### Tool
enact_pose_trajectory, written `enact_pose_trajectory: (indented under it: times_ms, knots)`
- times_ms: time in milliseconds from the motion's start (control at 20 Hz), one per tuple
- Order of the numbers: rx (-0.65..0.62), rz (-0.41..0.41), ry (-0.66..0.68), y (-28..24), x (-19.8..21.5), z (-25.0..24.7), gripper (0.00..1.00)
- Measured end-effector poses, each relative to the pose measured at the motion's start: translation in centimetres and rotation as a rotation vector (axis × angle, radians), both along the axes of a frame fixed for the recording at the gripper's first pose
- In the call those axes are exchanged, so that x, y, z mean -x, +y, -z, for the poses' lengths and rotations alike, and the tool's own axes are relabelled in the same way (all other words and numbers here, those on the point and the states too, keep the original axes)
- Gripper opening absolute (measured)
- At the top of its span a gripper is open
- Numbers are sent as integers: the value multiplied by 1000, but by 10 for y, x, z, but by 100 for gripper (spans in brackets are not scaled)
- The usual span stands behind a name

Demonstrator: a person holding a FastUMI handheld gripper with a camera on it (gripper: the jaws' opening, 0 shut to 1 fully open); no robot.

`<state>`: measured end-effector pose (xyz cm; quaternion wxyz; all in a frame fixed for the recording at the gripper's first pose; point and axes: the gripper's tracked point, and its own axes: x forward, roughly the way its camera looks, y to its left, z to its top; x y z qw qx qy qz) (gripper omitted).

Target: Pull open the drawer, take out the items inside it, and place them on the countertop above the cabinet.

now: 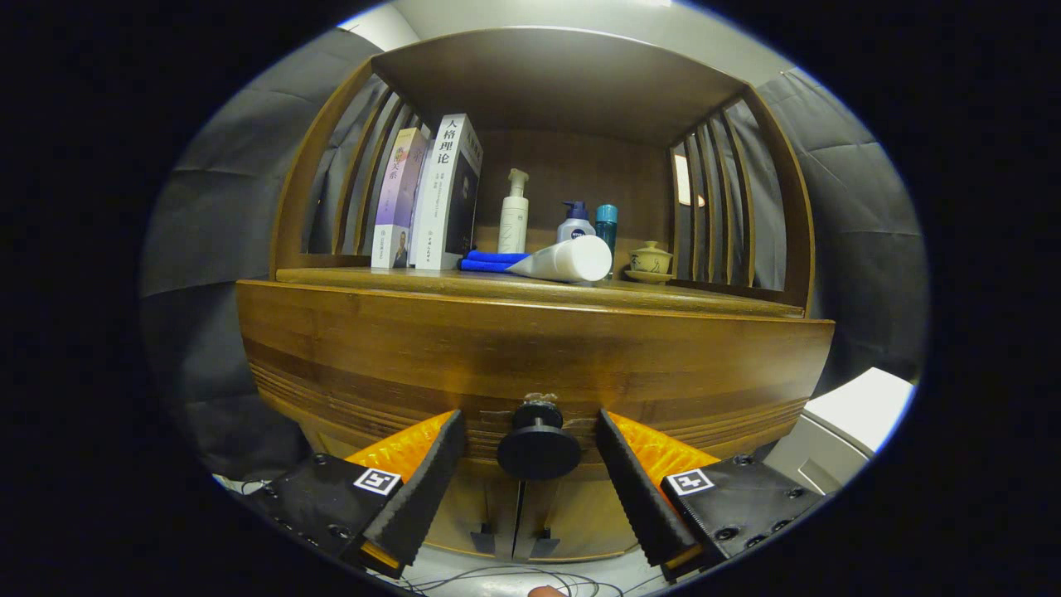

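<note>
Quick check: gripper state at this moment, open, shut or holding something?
Gripper: open, holding nothing; its fingers flank the drawer knob without touching it, and the drawer looks closed.

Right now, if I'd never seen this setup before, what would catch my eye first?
Probably the round black drawer knob, sitting between the two spread fingers of the gripper, which flank it without touching. Next, the curved wooden drawer front behind the knob, still closed. On the countertop above, a white tube lies on its side over a blue cloth, with upright books beside it and bottles behind.
</note>
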<state>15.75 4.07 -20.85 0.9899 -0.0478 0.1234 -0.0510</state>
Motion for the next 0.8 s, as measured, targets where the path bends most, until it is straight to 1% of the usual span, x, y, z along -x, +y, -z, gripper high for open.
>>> enact_pose_trajectory:
  times_ms: [300, 450, 550, 650, 800]
  knots:
    - [2, 3, -11, -1, -25, 2, 100]
    - [-12, 12, -37, -3, -25, 1, 99]
    - [2, -5, -37, -2, -25, 0, 98]
    - [-14, -22, -76, -2, -10, -22, 98]
    - [-37, -48, -131, 0, 16, -67, 98]
